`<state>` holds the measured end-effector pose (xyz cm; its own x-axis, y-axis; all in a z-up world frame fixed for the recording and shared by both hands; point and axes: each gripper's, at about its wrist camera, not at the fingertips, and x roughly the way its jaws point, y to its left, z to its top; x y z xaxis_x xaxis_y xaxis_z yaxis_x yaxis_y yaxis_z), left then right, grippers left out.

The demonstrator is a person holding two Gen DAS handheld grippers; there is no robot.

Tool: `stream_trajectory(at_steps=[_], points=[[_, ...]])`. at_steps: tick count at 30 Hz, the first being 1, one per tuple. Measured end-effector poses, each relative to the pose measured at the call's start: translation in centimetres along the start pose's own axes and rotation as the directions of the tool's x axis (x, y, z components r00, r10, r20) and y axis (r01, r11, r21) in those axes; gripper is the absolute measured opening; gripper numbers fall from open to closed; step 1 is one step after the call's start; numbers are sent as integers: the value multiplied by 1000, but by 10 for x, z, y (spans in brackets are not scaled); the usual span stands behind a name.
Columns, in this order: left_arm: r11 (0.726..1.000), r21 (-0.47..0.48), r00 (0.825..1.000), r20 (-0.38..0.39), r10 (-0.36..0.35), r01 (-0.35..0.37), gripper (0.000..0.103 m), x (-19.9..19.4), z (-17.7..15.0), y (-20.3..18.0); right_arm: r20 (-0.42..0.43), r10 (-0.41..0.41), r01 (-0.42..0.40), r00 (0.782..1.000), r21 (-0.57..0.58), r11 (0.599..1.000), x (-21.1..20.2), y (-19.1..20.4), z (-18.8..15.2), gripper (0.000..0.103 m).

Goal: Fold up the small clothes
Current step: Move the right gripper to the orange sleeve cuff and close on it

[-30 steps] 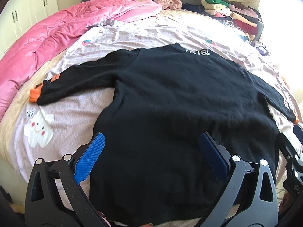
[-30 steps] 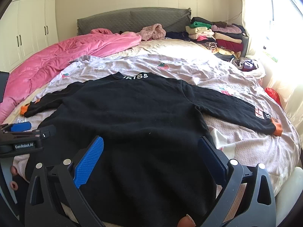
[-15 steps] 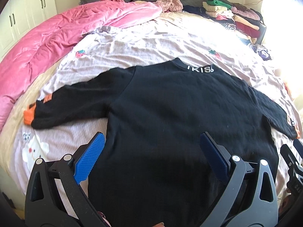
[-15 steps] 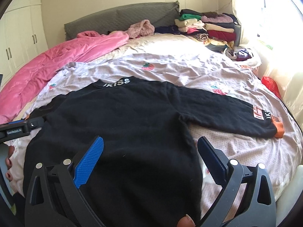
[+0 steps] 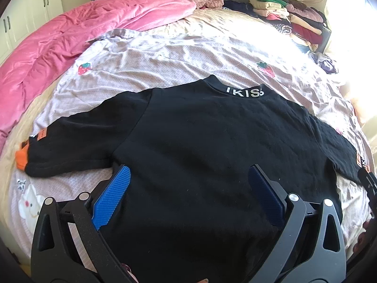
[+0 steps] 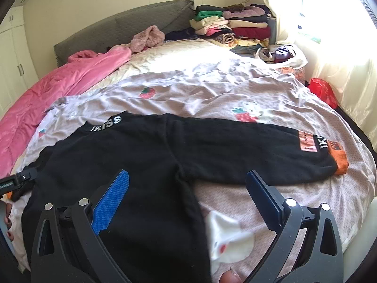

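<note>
A black long-sleeved sweater lies flat and spread out on the bed, collar lettering away from me, orange cuffs at both sleeve ends. My left gripper is open and empty above the sweater's lower body, near the left armpit. In the right wrist view the sweater fills the left half, its right sleeve stretching right to an orange cuff. My right gripper is open and empty above the sweater's right side edge. The left gripper's tip shows at the left edge.
The bed has a pale printed sheet. A pink quilt lies along the left. A stack of folded clothes sits at the far right by the headboard. A red bag lies beside the bed under the window.
Both grippers have moved: the left view now sits lower and closer over the sweater, and the right gripper has swung right toward the right sleeve. Both stay open.
</note>
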<state>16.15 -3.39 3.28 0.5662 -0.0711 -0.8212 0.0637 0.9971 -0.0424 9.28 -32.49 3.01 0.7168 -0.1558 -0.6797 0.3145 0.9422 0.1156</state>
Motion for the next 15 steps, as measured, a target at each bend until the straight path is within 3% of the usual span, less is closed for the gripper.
stream_trajectory(at_steps=[9,15], points=[[999,20,1000,13,-26,26,94,10,19,-12,-46,-103,109,994,160,981,21,-73,10,99],[999,26,999,11,-39,39,94,24,21,-27,-92,-188,207,978,294,933,26,-139,4,99]])
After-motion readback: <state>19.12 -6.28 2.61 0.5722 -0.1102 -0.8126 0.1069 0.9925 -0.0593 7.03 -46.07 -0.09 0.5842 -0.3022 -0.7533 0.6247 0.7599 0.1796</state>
